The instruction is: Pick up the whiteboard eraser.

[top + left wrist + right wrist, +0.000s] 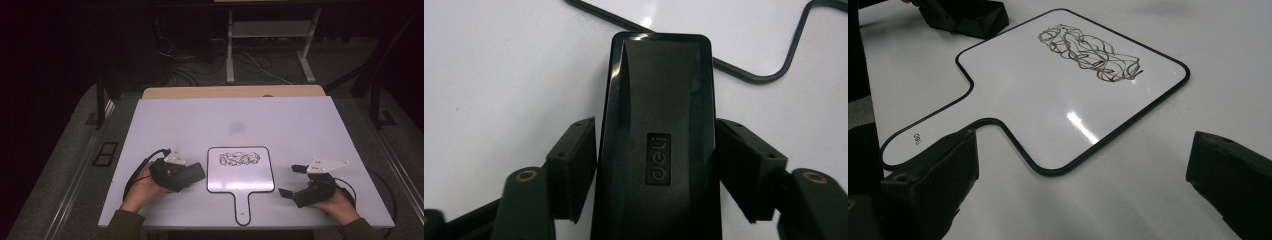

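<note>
Fingers (574, 167) on glossy black eraser (656, 135)

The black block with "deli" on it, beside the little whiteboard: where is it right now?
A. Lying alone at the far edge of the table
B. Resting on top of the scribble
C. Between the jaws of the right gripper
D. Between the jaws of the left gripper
D: in the left gripper view the black block sits between the left gripper's two jaws, whose pads stand against its sides, off the whiteboard.

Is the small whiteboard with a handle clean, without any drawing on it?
No. In the right gripper view, the whiteboard carries a dark tangled scribble on the half away from its handle.
</note>
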A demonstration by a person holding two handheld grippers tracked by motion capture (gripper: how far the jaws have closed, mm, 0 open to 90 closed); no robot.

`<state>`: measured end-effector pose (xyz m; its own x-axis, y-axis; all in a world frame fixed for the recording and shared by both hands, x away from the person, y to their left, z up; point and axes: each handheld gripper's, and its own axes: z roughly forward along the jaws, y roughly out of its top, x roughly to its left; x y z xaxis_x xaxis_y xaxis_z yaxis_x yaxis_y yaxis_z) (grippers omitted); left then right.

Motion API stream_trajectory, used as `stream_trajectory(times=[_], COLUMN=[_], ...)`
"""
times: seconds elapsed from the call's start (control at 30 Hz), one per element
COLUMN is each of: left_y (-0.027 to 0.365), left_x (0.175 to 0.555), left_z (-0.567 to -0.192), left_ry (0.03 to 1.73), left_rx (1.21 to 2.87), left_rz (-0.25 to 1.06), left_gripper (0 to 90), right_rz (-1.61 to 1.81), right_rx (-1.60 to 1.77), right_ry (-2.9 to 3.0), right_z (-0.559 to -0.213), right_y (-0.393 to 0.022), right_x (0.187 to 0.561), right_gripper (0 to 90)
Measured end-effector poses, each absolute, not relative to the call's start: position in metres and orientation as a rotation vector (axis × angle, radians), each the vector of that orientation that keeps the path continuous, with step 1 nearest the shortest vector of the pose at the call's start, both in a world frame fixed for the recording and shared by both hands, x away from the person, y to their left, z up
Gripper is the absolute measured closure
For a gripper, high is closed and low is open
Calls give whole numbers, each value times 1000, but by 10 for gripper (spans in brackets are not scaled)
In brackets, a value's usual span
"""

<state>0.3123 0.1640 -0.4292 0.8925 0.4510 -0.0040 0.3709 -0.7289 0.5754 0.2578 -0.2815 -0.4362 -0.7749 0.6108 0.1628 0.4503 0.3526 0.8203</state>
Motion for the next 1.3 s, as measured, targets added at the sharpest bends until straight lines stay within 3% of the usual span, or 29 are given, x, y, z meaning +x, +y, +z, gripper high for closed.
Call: stream_trajectory(times=[0.97, 1.3], left_y=[163, 165], left_x=[314, 313], left_z=[-428, -422], left_ry=[593, 679], left_rx=[2498, 2445], left_rz=[170, 164], left_gripper=[392, 395], right_rz=[1390, 1390], right_rx=[970, 966], right_ry=[2436, 2436], right_z=[-436, -436], right_y=[-282, -283], right_x=[258, 258], right_gripper=[0, 0])
